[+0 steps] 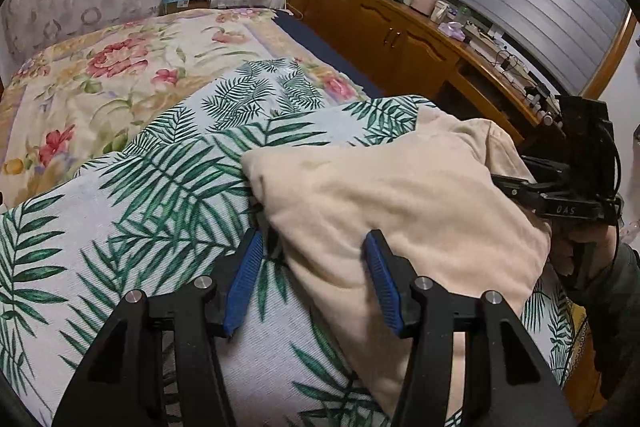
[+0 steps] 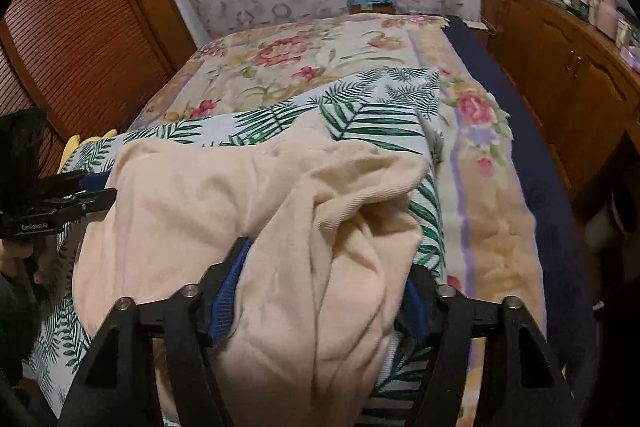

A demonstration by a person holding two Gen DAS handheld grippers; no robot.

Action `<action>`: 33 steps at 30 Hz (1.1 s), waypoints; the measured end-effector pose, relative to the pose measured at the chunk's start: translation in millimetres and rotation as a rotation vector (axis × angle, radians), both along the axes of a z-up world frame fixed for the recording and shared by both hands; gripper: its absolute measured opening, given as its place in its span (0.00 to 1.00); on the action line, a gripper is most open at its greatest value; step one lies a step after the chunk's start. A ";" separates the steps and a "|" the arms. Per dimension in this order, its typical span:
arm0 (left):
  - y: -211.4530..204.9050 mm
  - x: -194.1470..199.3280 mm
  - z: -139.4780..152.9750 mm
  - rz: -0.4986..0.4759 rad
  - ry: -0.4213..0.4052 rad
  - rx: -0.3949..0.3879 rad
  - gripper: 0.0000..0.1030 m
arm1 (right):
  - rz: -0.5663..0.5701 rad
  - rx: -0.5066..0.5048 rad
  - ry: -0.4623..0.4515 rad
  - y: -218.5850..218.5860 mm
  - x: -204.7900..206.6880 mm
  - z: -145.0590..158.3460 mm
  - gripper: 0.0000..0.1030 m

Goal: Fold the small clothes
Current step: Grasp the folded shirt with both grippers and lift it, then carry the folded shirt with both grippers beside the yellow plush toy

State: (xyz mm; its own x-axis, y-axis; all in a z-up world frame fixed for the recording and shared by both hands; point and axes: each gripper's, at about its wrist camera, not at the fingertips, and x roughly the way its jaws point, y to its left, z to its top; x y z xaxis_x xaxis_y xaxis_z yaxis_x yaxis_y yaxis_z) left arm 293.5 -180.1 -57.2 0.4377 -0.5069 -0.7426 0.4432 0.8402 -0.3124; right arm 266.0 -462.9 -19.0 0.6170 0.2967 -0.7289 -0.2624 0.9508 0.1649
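Blue-padded left gripper (image 1: 312,267) stands wide open, one finger resting on the cream garment (image 1: 400,203) spread over a palm-leaf cloth (image 1: 160,195). Right gripper (image 2: 320,291), marked "DAS", is spread too, bunched garment between its fingers; grip unclear.

White lettering that looks like "DAS" stands on the black plastic body of the right gripper (image 1: 520,187) as seen from the left wrist view, while small white print reading roughly "GenRobot.AI", too blurred to be sure, stands on the black body of the left gripper (image 2: 96,189).
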 end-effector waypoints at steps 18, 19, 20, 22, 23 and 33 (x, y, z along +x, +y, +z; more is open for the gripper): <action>53.6 -60.2 75.4 0.043 -0.176 -0.147 0.10 | 0.242 -0.112 -0.284 62.6 -38.4 89.3 0.19; 66.3 -69.0 83.8 0.066 -0.206 -0.144 0.10 | 0.269 -0.117 -0.303 73.0 -39.7 96.5 0.19; 81.0 -77.5 92.0 0.097 -0.235 -0.142 0.10 | 0.295 -0.129 -0.322 86.0 -39.2 103.6 0.19; 111.3 -93.5 103.3 0.152 -0.275 -0.134 0.10 | 0.346 -0.148 -0.348 111.5 -34.8 113.7 0.19; 127.0 -100.6 107.2 0.182 -0.289 -0.129 0.10 | 0.380 -0.152 -0.359 127.7 -31.1 118.4 0.19; 280.3 -173.3 94.3 0.537 -0.324 -0.045 0.10 | 0.756 -0.209 -0.372 325.6 10.0 122.9 0.19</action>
